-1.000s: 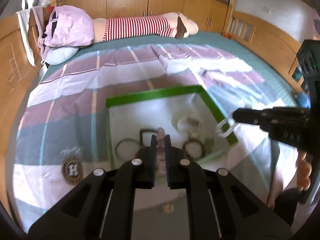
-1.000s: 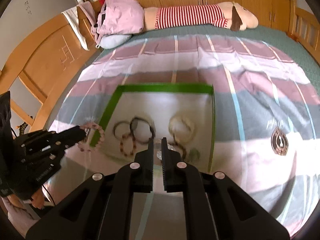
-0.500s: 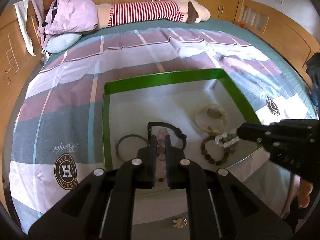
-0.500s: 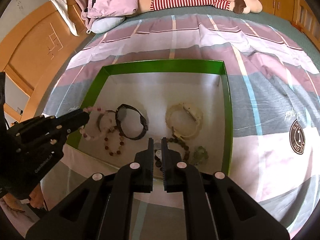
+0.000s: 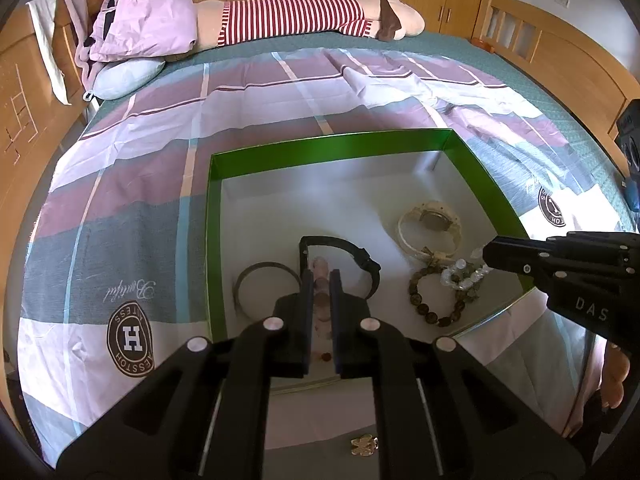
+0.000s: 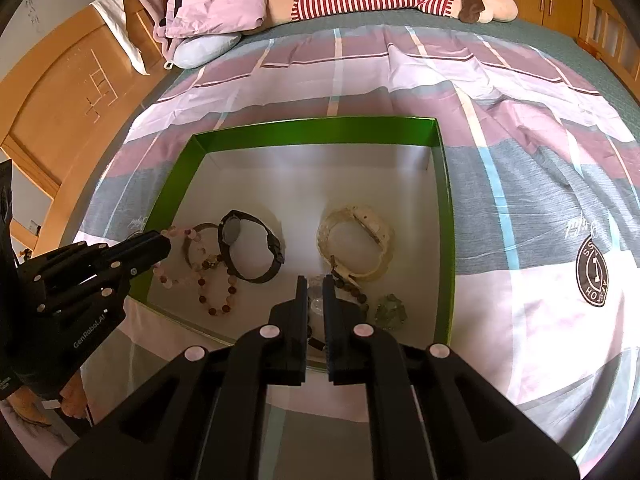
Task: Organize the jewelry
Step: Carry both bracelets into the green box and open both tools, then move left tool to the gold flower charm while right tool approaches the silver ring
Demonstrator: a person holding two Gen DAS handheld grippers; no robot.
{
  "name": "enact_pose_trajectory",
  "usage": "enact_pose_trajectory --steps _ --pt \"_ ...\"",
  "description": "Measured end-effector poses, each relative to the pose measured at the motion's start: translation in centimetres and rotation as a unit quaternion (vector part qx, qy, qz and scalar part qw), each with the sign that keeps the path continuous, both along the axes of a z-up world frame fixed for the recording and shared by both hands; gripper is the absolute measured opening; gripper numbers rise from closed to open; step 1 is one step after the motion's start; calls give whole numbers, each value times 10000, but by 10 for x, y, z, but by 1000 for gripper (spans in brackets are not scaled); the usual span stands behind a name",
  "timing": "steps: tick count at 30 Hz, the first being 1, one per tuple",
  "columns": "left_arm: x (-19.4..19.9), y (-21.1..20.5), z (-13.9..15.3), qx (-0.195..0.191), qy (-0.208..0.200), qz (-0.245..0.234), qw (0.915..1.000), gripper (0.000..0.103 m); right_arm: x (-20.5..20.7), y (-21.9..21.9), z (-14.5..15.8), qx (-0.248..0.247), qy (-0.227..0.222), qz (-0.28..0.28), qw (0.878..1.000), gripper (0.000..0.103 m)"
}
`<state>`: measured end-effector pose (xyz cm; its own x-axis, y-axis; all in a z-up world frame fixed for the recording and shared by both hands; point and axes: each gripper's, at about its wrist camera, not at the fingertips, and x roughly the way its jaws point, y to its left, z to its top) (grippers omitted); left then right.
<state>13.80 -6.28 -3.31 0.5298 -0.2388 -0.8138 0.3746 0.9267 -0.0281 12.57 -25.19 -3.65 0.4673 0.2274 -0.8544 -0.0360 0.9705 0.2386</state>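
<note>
A green-walled box (image 5: pixel 328 146) (image 6: pixel 312 128) with a white floor lies on the bed. My left gripper (image 5: pixel 320 276) (image 6: pixel 166 238) is shut on a pink bead bracelet (image 6: pixel 176 276) (image 5: pixel 320 300) that hangs over the box's near left corner. My right gripper (image 6: pixel 315 280) (image 5: pixel 486 254) is shut on a clear crystal bead bracelet (image 5: pixel 460 278) (image 6: pixel 317 300), held low over the near right part. In the box lie a black watch (image 6: pixel 250 250), a cream watch (image 6: pixel 356 240), a brown bead bracelet (image 5: pixel 434 300), a dark red bead bracelet (image 6: pixel 218 290), a thin bangle (image 5: pixel 266 290) and a green stone piece (image 6: pixel 390 308).
The box rests on a plaid purple, grey and white quilt (image 5: pixel 248 96). A small gold trinket (image 5: pixel 364 446) lies on the quilt below my left gripper. A striped plush toy (image 5: pixel 304 16) and pillows lie at the bed's far end. Wooden bed rails run along both sides.
Both grippers have moved forward and down over the box with their bracelets. The box looks larger and closer, and the bracelets now hang inside its walls.
</note>
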Motion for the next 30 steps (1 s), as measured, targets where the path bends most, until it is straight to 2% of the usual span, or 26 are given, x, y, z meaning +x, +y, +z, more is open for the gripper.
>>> enact_pose_trajectory --steps 7,8,10,11,16,18,20,23,26,30 --pt "2 0 -4 15 68 23 10000 8 2 -5 -2 22 -20 -140 9999 7" --pt "3 0 -5 12 72 55 10000 10 2 -7 -3 24 -31 -222 9997 15" --pt "3 3 -3 -34 76 125 9999 33 1 -11 -2 67 -29 -354 9993 33" --pt "2 4 0 -82 33 145 9999 34 0 -13 0 130 -58 -391 9991 37" --pt "-9 11 21 -228 -31 105 9997 35 -13 -8 16 280 -149 -254 9992 37" --pt "-28 17 28 -183 -22 6 9998 35 -24 2 21 516 -63 86 9986 37" --pt "-47 24 25 -48 17 -124 9999 35 -38 19 20 430 60 476 9979 37" --pt "-77 40 0 31 300 -285 9991 35 -54 47 -5 243 369 1109 9928 37" --pt "-93 46 -31 176 693 -408 9966 35 -62 64 -46 -154 799 1260 9887 37" --pt "-101 40 -55 385 943 -610 9929 37 -62 82 -68 -419 1005 1457 9833 37"
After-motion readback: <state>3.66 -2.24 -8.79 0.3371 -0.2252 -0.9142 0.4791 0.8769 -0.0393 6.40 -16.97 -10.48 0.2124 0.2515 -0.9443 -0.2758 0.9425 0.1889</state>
